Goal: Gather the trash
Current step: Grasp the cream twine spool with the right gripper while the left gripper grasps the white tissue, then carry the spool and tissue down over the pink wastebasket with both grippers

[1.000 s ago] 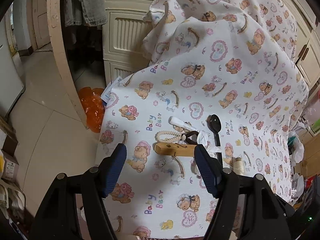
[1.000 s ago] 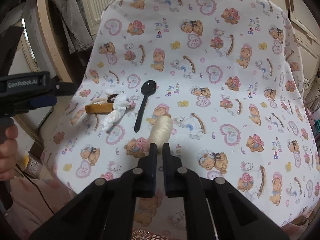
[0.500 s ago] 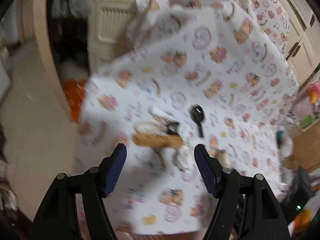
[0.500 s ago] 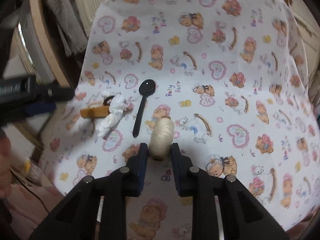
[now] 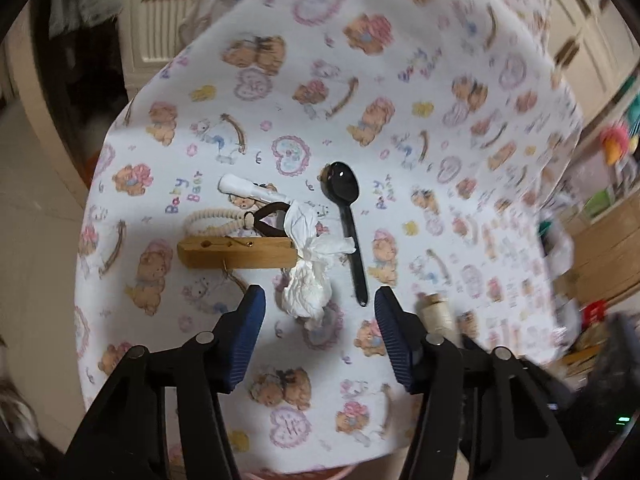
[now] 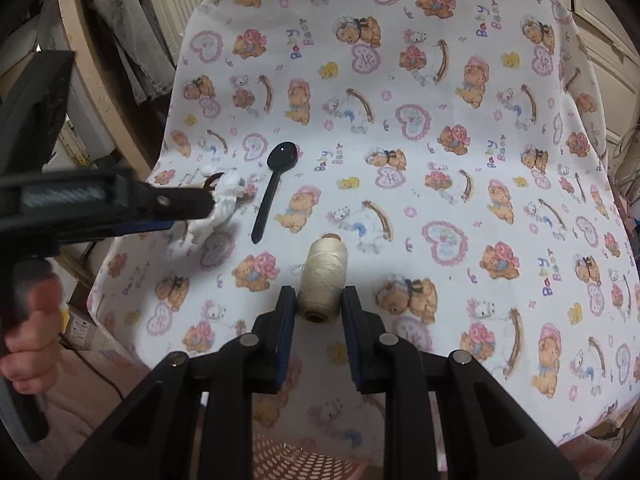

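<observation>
Straddling the crumpled tissue (image 5: pixel 308 280), your left tongs (image 5: pixel 318 312) have been narrowing, untouching; your right tongs (image 6: pixel 318 306) grasp the thread spool (image 6: pixel 322 276).

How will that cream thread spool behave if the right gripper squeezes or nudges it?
The thread spool lies on its side, so a nudge would likely roll it. Its wound thread looks soft, so the pads should bite rather than slip. The right gripper straddles its near end only, so it may pivot when lifted.
</observation>
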`<action>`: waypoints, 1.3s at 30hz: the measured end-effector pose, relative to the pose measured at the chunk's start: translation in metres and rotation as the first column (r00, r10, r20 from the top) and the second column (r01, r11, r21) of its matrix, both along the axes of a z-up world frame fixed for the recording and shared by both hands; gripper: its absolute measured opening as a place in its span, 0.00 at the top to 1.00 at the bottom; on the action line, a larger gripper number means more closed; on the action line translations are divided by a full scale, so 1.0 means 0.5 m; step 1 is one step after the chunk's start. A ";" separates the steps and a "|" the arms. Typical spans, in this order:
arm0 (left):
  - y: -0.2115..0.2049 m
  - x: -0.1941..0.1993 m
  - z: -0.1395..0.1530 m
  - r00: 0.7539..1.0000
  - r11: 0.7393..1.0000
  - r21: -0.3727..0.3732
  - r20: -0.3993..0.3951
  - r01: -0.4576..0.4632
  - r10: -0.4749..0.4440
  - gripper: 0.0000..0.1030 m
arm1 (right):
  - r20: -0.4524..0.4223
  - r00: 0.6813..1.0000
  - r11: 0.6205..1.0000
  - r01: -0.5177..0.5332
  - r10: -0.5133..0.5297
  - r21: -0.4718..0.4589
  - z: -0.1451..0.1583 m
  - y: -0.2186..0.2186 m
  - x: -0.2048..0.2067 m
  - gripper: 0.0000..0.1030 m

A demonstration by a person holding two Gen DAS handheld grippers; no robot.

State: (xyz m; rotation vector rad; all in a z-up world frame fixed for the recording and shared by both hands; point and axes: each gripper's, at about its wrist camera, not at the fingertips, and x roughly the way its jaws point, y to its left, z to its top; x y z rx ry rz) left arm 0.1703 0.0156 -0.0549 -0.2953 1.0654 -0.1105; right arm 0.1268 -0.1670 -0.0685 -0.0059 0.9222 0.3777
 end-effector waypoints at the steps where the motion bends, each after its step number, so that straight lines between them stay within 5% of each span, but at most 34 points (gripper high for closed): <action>1: -0.002 0.002 -0.007 1.000 1.000 0.001 -0.007 -0.002 0.002 0.53 | 0.007 1.000 1.000 0.004 -0.004 -0.002 0.002 -0.004 -0.004 0.78; 6: 0.006 0.007 -0.023 0.999 0.999 0.007 -0.011 -0.040 0.040 0.70 | 0.031 0.999 1.000 0.021 -0.020 -0.018 0.004 -0.001 0.007 0.67; 10: 0.005 0.008 -0.033 1.000 1.000 0.016 -0.002 -0.026 0.026 0.87 | 0.016 0.999 0.999 0.039 -0.038 -0.023 -0.010 0.003 0.023 0.67; 14: -0.004 -0.002 -0.021 1.000 1.000 0.024 0.010 -0.007 0.007 0.88 | 0.013 0.999 0.999 0.048 -0.048 -0.004 -0.015 -0.004 0.029 0.79; 29: 0.006 -0.097 0.073 0.990 0.999 0.026 0.136 0.037 -0.040 0.88 | 0.092 0.995 0.998 0.033 -0.037 0.048 0.046 -0.023 -0.019 0.79; 39: 0.013 -0.184 0.074 0.990 0.999 0.035 0.141 0.009 -0.014 0.88 | 0.143 0.990 0.999 0.001 -0.008 0.055 0.099 -0.016 -0.083 0.79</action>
